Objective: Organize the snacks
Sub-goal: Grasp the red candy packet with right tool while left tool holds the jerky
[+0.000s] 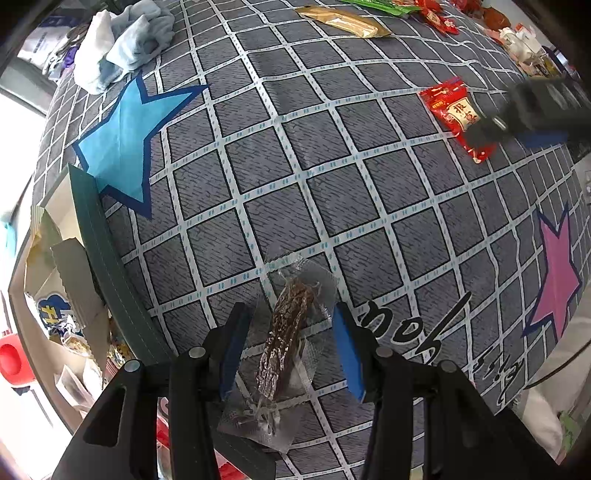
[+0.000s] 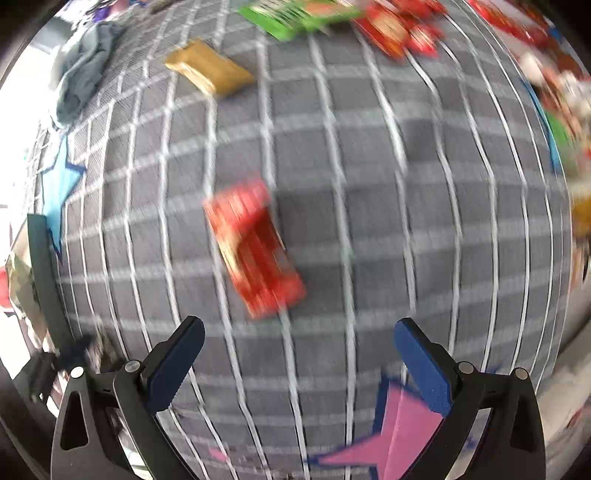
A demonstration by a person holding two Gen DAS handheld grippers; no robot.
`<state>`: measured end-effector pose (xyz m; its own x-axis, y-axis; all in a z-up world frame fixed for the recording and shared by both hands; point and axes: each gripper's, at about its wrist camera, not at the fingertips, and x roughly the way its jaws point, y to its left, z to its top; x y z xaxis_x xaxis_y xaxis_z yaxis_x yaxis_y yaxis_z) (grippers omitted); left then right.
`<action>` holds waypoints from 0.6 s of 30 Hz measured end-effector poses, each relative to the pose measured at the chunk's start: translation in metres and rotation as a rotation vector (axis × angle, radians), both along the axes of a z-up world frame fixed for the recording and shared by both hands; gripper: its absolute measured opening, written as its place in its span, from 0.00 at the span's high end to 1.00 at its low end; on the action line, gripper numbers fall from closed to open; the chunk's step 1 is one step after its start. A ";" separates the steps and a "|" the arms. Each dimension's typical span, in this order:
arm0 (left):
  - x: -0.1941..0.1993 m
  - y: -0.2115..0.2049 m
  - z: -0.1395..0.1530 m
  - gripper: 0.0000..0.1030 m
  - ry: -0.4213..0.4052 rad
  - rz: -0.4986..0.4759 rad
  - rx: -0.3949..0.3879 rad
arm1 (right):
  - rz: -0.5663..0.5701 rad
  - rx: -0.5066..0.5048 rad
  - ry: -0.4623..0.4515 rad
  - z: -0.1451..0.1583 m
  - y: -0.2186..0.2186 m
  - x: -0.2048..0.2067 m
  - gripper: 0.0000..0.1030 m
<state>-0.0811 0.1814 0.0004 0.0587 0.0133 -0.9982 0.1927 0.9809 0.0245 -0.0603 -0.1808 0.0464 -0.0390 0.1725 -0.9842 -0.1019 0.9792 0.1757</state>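
Grey checked bedspread [image 1: 295, 155] carries scattered snacks; the left gripper [image 1: 291, 347] straddles, jaws apart, a light, crinkly clear-wrapped stick [image 1: 284, 332], best pinched mid-length; the right gripper [image 2: 299, 365] gapes over a red packet [image 2: 255, 247]

The bedsheet [image 1: 295, 155] is grey with a white grid, plus a light blue star [image 1: 122, 144] far left and a pink star [image 1: 557, 277] on the right, both outlined dark blue. There's a red packet [image 1: 458, 114], a gold wrapper [image 1: 343, 20], a green packet [image 2: 295, 16], and a dark brown snack in clear plastic [image 1: 284, 336]. The finger pads [image 1: 347, 354] are blue.
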 end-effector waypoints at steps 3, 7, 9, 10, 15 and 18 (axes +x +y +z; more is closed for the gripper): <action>-0.007 -0.008 0.005 0.50 0.000 0.013 -0.001 | 0.051 0.000 0.004 -0.007 0.012 0.027 0.00; 0.003 -0.018 0.014 0.50 0.000 0.032 -0.003 | 0.095 -0.044 -0.006 -0.012 0.023 0.043 0.27; 0.001 -0.017 0.013 0.50 -0.006 0.034 -0.003 | 0.139 -0.074 -0.042 -0.008 0.033 0.040 0.54; 0.001 -0.017 0.012 0.50 -0.008 0.033 -0.003 | 0.165 -0.069 -0.056 -0.005 0.035 0.040 0.69; -0.002 -0.013 0.012 0.51 -0.007 0.024 -0.005 | 0.118 0.020 0.004 -0.008 0.027 0.026 0.69; -0.003 -0.011 0.015 0.53 -0.002 0.026 -0.033 | 0.062 0.072 0.045 -0.012 0.016 0.004 0.69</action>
